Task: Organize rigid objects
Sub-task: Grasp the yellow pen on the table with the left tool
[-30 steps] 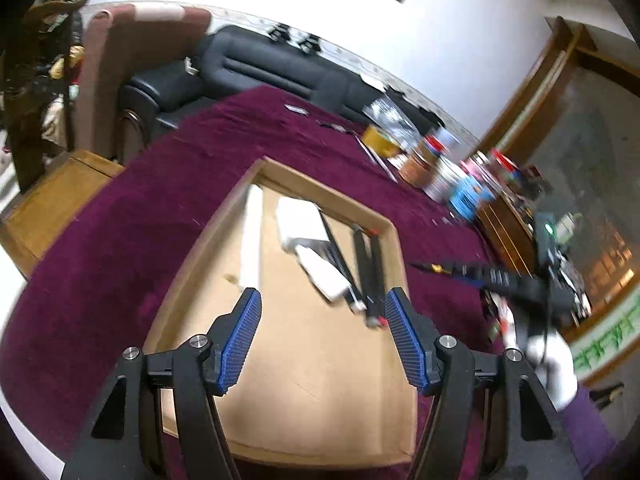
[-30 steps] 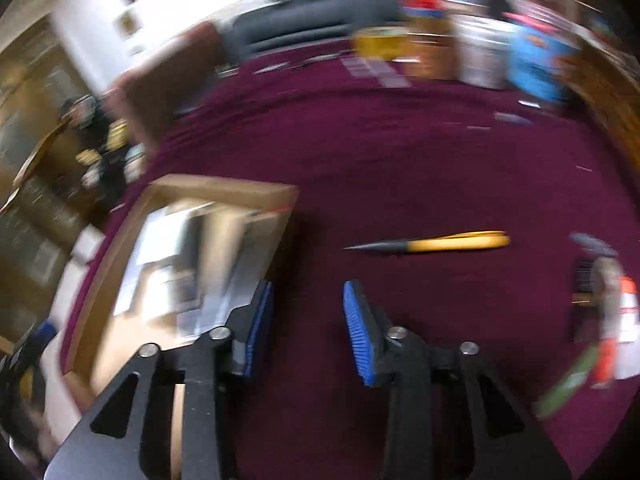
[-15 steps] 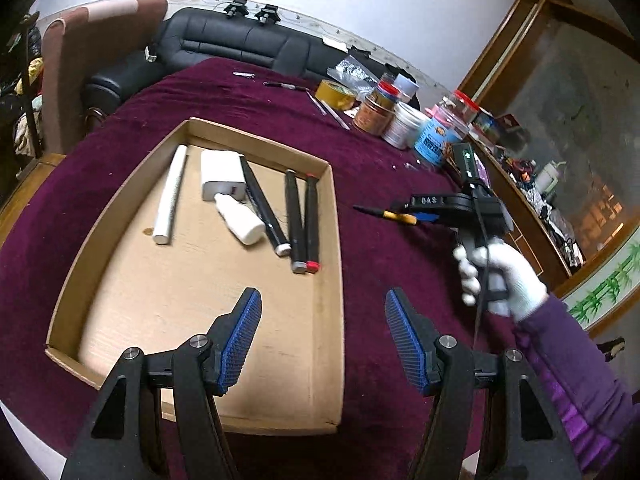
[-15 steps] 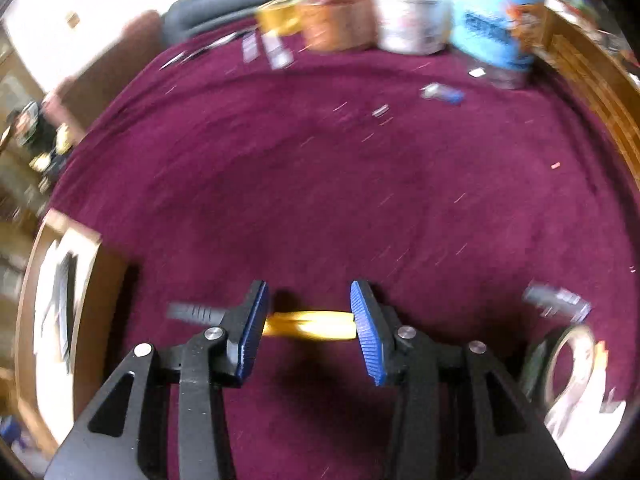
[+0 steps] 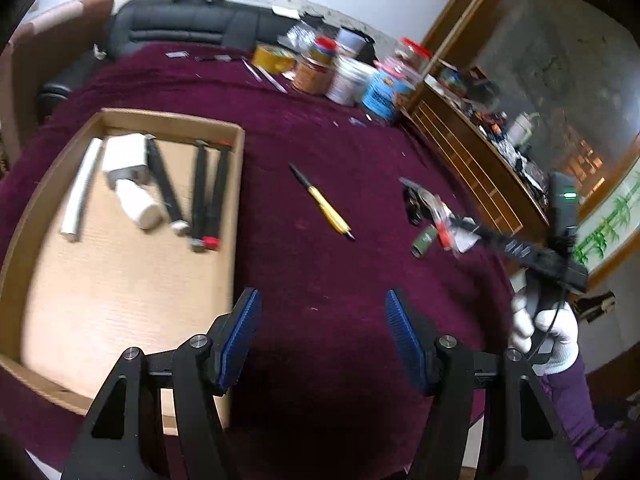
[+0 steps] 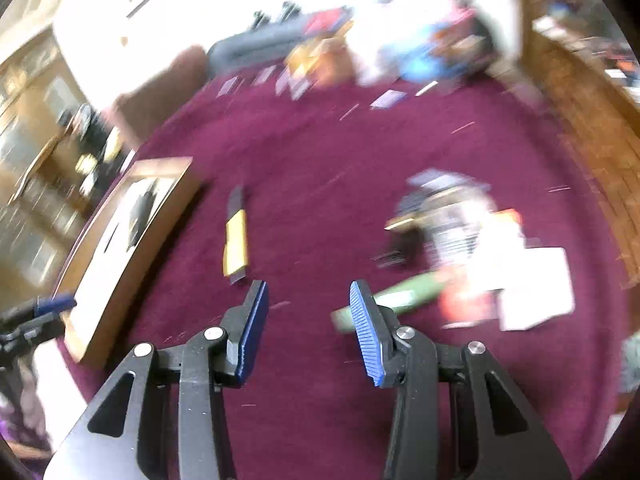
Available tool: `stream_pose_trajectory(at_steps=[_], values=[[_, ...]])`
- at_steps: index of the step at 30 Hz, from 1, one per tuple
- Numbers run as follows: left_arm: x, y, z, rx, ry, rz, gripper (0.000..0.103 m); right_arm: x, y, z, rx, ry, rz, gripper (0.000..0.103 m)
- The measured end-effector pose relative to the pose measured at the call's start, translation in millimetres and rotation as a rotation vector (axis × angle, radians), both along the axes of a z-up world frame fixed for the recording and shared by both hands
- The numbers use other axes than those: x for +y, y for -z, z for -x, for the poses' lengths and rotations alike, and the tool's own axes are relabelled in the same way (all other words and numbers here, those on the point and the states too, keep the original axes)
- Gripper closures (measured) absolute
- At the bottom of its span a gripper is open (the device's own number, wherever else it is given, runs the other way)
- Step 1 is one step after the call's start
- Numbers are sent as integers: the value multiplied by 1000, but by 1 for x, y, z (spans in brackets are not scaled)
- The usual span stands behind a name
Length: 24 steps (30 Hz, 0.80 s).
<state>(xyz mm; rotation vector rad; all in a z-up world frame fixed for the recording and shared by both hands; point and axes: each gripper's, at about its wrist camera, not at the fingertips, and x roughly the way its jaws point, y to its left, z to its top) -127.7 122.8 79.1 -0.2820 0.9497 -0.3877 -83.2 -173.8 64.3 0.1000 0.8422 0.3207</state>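
Observation:
A yellow and black pen [image 5: 325,204] lies alone on the maroon cloth, right of the cardboard tray [image 5: 236,184]. The tray holds a white tube [image 5: 79,190], a white box [image 5: 125,157], a white bottle [image 5: 138,203] and black pens [image 5: 208,192]. My left gripper [image 5: 322,322] hangs open over bare cloth by the tray's right wall. In the blurred right wrist view my right gripper [image 6: 306,314] is open with nothing between its fingers. The pen [image 6: 236,246] is ahead to its left and a green object [image 6: 404,298] sits just past its right finger.
A pile of small items [image 5: 430,216] lies on the cloth's right side, with the right gripper [image 5: 466,227] and a white-gloved hand [image 5: 544,332] above it. Jars and tins [image 5: 344,74] stand at the far edge. A wooden cabinet [image 5: 472,160] borders the right.
My left gripper has slid right, from over the tray to the cloth beside it. My right gripper has swung away from the pen toward the pile; the pen stays on the cloth.

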Motion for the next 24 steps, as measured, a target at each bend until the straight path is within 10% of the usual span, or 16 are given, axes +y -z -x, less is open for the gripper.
stream_pose_trajectory(at_steps=[3, 5, 7, 15, 20, 24], values=[[-22, 2, -12, 21, 15, -8, 45, -32, -25, 18, -195, 183, 48, 49], [-37, 4, -23, 24, 8, -20, 45, -54, -32, 26, -316, 344, 24, 6], [-51, 5, -37, 26, 2, -23, 45, -70, -29, 26, -383, 471, -36, 0], [-81, 36, -100, 72, -64, -163, 45, -108, 24, -21, -164, 576, -172, 10], [-103, 62, -144, 93, -80, -272, 45, -119, 25, -16, -183, 583, -182, 11], [-116, 67, -151, 35, -60, -376, 90, -117, 32, -16, -158, 569, -171, 11]])
